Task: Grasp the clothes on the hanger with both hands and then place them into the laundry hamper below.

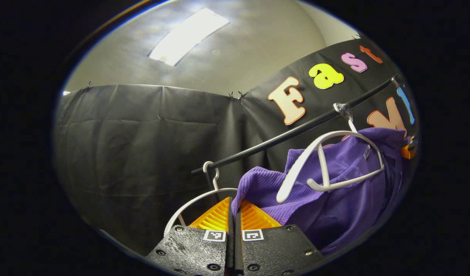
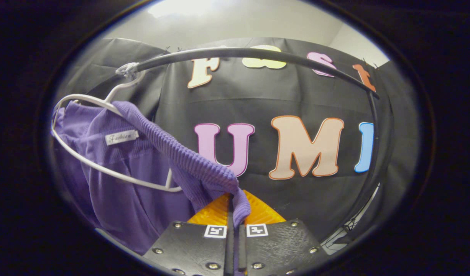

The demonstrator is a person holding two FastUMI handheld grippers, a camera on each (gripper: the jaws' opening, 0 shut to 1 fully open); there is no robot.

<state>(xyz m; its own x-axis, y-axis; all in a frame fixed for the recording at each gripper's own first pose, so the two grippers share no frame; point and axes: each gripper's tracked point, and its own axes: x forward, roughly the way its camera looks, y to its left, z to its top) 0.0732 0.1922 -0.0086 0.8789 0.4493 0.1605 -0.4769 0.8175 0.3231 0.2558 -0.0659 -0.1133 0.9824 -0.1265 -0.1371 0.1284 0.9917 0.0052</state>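
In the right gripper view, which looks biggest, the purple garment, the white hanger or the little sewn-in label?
Largest to smallest as they look there:
1. Purple garment
2. White hanger
3. Label
The garment's edge runs close to the camera into the right claw, which inflates it somewhat.

The purple garment (image 2: 135, 168) is soft cloth: ribbed knit along its edge, smoother and faintly shiny in the body, with a small woven label. The white hanger (image 1: 327, 168) looks like smooth, slightly glossy plastic. The black rail (image 2: 258, 53) is a smooth tube with a dull sheen. Each claw's pads (image 1: 219, 216) are ridged plastic, set in matt, grainy black housings.
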